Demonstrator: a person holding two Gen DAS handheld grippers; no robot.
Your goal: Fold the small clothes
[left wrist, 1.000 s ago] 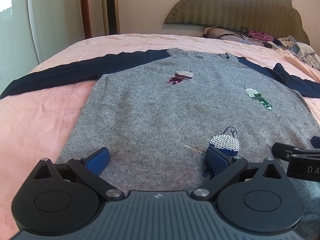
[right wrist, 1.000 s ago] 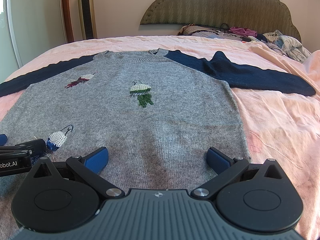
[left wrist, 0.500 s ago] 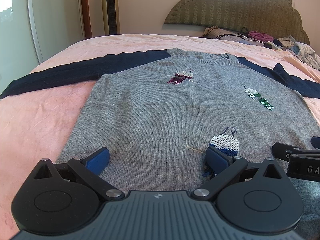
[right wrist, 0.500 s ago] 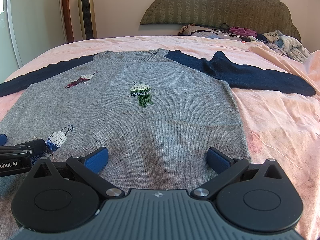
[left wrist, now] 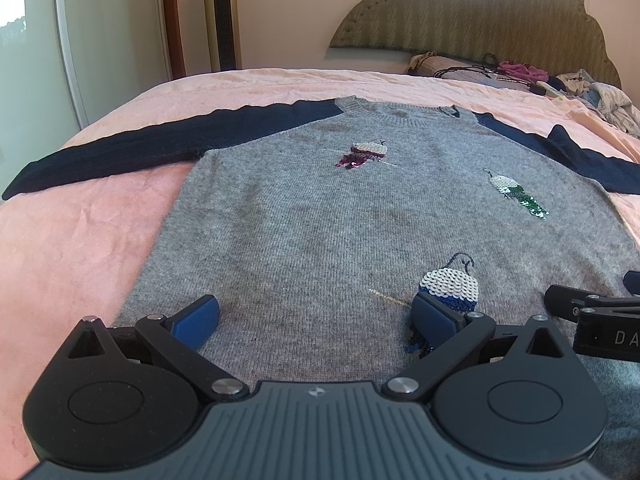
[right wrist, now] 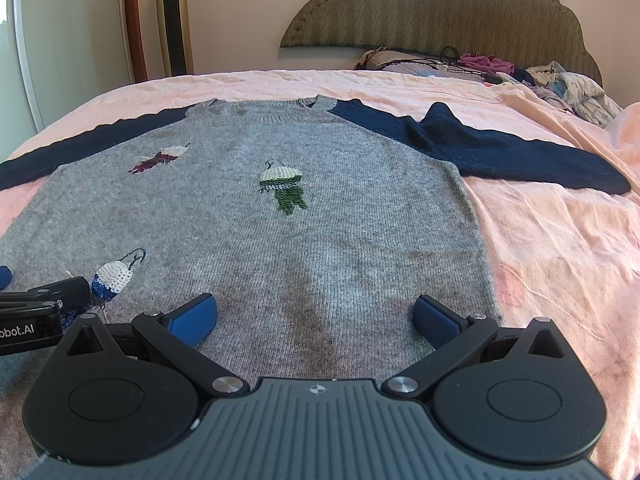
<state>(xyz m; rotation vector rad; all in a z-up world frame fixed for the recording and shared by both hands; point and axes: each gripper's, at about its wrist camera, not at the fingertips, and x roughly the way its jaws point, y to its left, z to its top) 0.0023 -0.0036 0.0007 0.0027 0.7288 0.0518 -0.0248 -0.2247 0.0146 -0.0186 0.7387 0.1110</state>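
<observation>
A small grey sweater [left wrist: 320, 216] [right wrist: 248, 224] with navy sleeves and three sequin motifs lies flat, face up, on the pink bed, neck away from me. Its left sleeve [left wrist: 120, 148] stretches straight out; the right sleeve [right wrist: 500, 148] has a small peak folded up near the shoulder. My left gripper [left wrist: 316, 316] hovers open over the hem's left half, its right pad beside the blue-and-white motif [left wrist: 448, 288]. Over the hem's right half, my right gripper [right wrist: 316, 316] is open, nothing between its blue pads. Each gripper shows at the edge of the other's view.
The pink bedsheet [right wrist: 560, 248] spreads wide on both sides of the sweater. A heap of clothes and cords [right wrist: 520, 72] lies at the padded headboard [right wrist: 440, 8]. A tall tower fan [left wrist: 220, 16] and a white door stand beyond the bed's far left corner.
</observation>
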